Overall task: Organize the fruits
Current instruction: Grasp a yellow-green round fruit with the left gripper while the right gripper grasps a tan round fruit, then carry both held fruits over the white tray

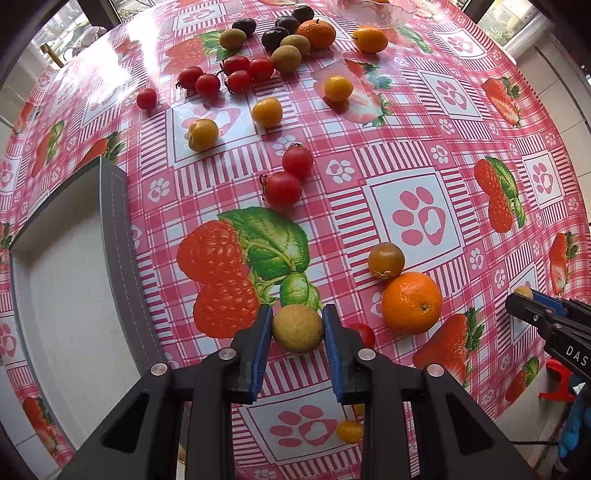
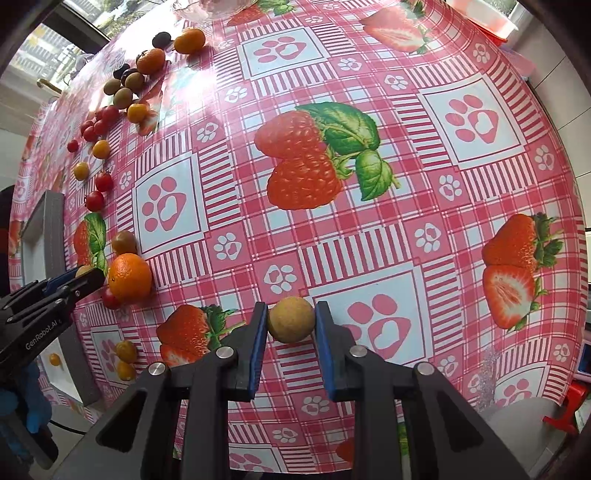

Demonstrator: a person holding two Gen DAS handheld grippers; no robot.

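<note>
So I have each claw clamped on 1 brown round fruit, my left claw (image 1: 297, 326) on the left fruit (image 1: 296, 328) low in its frame beside the tray (image 1: 74, 295), my right claw (image 2: 291, 320) on the right fruit (image 2: 291, 319), presumably to sort both together.

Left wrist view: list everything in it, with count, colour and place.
Longans: three loose, tan, far cluster.
Dark plums: four, far cluster.
Oranges: two; one near right, one far.
Red cherry tomatoes: about nine, mostly far left, two mid-table.
Yellow tomatoes: about six, scattered.
Brownish tomato: one, beside near orange.
Grey tray: one, left.
Glass bowl: one, far edge.
Left gripper: shut on held longan.
Right gripper: right edge, gripping another tan fruit.
</note>
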